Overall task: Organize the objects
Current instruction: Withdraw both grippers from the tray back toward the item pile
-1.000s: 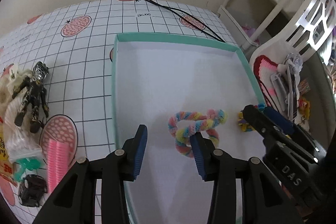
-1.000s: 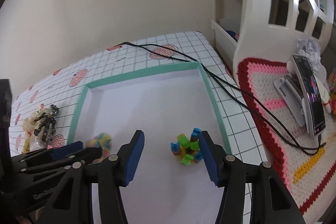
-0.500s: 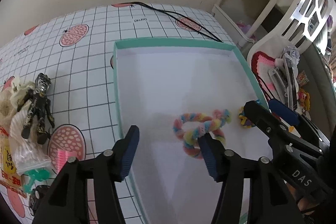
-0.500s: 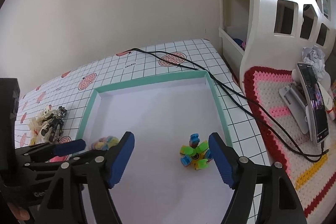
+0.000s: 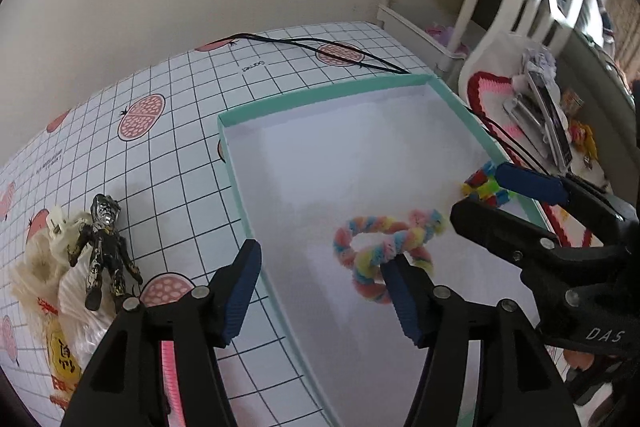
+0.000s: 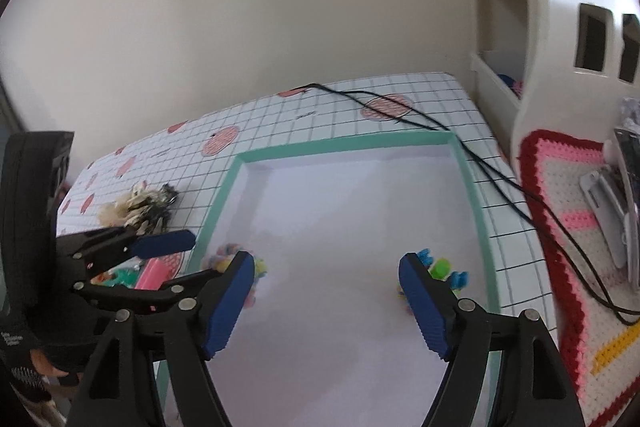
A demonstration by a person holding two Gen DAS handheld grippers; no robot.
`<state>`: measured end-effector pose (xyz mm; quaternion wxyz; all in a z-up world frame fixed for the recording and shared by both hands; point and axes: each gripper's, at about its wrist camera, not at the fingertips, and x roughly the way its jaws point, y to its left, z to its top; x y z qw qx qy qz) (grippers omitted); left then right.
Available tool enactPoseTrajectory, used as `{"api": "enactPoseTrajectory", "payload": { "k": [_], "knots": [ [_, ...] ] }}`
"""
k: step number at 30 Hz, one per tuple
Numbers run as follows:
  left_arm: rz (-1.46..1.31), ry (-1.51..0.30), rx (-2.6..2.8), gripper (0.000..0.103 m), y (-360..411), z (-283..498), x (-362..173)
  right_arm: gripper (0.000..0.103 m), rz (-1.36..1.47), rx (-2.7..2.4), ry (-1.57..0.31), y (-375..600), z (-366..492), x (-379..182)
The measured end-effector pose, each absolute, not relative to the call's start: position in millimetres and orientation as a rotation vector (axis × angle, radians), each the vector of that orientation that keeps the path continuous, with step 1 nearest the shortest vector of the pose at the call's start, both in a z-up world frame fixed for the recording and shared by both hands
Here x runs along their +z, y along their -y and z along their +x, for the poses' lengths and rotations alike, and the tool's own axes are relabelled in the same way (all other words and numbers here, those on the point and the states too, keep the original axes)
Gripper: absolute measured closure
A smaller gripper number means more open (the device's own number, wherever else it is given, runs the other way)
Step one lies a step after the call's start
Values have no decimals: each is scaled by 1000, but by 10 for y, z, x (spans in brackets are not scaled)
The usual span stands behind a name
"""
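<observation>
Left tongs [image 5: 320,291]: apart, empty, straddling the tray rim [image 5: 248,223].
Right tongs [image 6: 326,301]: apart, empty, over the tray.
Fuzzy twist [image 5: 384,251]: in tray, beside left tongs' right finger.
Block toy [image 6: 444,273]: in tray, behind right tongs' right finger.
Figurine [image 5: 102,247]: outside the tray, left of left tongs.
Cable [image 6: 472,163]: crosses tray's far-right corner.

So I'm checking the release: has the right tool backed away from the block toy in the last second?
Yes. The right tool has pulled back and opened wider; the block toy in the teal-rimmed tray now sits beside its right finger.

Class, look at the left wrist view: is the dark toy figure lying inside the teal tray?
No, the toy figure lies outside the teal tray.
</observation>
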<state>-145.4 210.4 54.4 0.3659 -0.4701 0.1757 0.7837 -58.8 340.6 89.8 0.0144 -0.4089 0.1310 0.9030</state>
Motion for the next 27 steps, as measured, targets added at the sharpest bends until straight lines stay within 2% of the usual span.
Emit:
{"api": "enactPoseTrajectory", "payload": {
  "k": [16, 27],
  "knots": [
    [-1032, -395, 1860, 40, -2006, -1270, 764, 24, -1308, 2791, -436, -3412, -586, 810],
    [-1138, -398, 1952, 40, -2013, -1394, 715, 24, -1325, 2730, -380, -3408, -626, 821]
  ]
}}
